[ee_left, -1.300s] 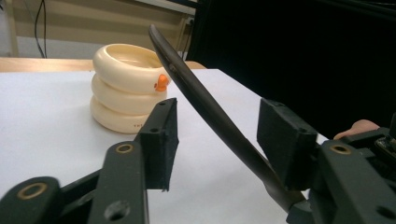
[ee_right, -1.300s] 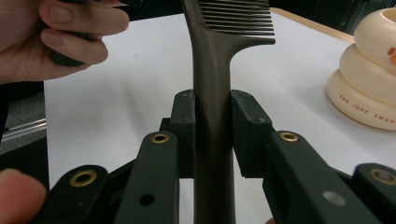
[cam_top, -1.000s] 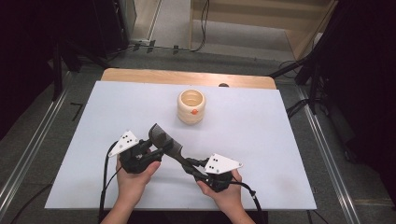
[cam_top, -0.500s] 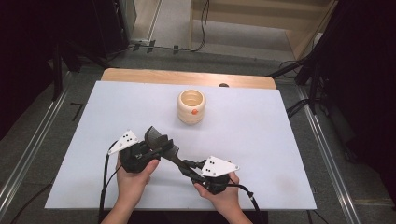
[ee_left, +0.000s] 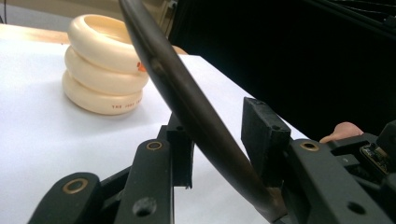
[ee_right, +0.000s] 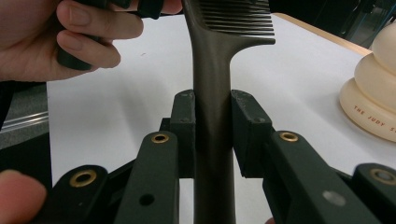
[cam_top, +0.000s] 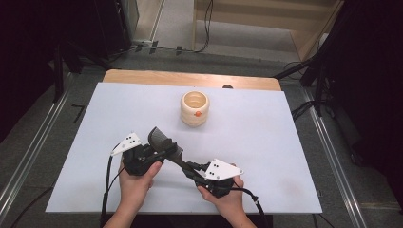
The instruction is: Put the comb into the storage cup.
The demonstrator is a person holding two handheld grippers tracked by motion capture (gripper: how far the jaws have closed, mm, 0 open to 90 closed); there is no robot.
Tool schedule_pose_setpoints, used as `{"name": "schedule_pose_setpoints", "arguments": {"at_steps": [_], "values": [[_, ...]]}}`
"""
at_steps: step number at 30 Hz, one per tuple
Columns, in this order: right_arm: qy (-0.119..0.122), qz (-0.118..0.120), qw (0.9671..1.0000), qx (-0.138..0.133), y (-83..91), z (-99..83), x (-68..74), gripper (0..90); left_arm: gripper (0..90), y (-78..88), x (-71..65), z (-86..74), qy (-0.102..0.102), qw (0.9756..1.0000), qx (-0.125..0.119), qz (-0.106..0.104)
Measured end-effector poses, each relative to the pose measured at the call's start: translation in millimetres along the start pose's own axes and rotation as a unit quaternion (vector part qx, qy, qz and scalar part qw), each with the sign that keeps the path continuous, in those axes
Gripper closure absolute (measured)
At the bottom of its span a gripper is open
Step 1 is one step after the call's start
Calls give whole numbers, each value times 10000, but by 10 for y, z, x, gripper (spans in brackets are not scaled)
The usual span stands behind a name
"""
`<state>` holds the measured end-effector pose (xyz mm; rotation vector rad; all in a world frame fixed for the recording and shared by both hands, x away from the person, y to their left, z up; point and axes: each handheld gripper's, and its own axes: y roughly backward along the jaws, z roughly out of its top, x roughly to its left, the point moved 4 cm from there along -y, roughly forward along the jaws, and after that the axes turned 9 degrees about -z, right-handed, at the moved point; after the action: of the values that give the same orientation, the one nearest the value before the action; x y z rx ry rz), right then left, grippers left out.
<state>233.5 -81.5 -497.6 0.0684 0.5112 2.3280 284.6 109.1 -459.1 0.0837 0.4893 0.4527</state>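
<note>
Now we see the dark comb (ee_right: 212,79) raised over the bench (cam_top: 285,142), its handle clamped in the right gripper (ee_right: 212,126) jaws; the left gripper (ee_left: 219,140) jaws, just narrowed, straddle it loosely.

High view looks down over the table (cam_top: 285,142); both gripper views sit close, sharing the comb (ee_left: 187,102).

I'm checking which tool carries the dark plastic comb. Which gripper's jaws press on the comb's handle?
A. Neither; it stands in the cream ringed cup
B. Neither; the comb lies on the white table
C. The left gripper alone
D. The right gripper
D: in the right gripper view, the right gripper has both pads tight on the dark plastic comb handle.
</note>
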Motion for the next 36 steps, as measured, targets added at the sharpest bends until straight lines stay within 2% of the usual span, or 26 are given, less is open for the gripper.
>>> {"name": "schedule_pose_setpoints", "arguments": {"at_steps": [8,10,12,13,14,16,18,21,24,26,28,30,31,36], "values": [[81,-118,9999,18,-15,-9,12,709,744,-3,13,-7,233,9997,75,-65],[98,-152,9998,23,-23,-11,18,709,789,5,11,8,421,9986,-39,-317],[49,-103,9999,-13,-41,-12,27,705,838,17,-13,30,597,9962,-139,-623],[-20,-67,10000,-43,-48,-13,26,695,860,22,-34,40,589,9957,-176,-690],[-104,-52,9999,-62,-53,-14,19,652,863,32,-48,50,472,9974,-185,-509],[-232,22,9996,-185,-46,-1,3,504,864,75,-38,78,477,9969,-280,-554],[-293,91,9994,-161,-26,4,-15,420,864,126,-21,105,406,9975,-366,-442],[-484,214,9984,-220,3,5,-67,302,864,178,-5,124,351,9975,-450,-423],[-657,270,9972,-242,27,-10,-129,184,864,204,-9,134,214,9981,-459,-347],[-736,247,9966,-261,46,-25,-176,99,864,214,-10,138,106,9988,-379,-307],[-795,214,9962,-288,70,-36,-222,72,864,230,-8,146,76,9987,-417,-297],[-813,167,9961,-298,91,-44,-262,0,864,247,0,152,98,9985,-426,-337],[-825,206,9959,-312,101,-49,-281,0,864,258,5,155,72,9985,-434,-320],[-887,-19,9955,-325,153,-79,-375,0,864,290,18,173,49,9988,-405,-274]]}}
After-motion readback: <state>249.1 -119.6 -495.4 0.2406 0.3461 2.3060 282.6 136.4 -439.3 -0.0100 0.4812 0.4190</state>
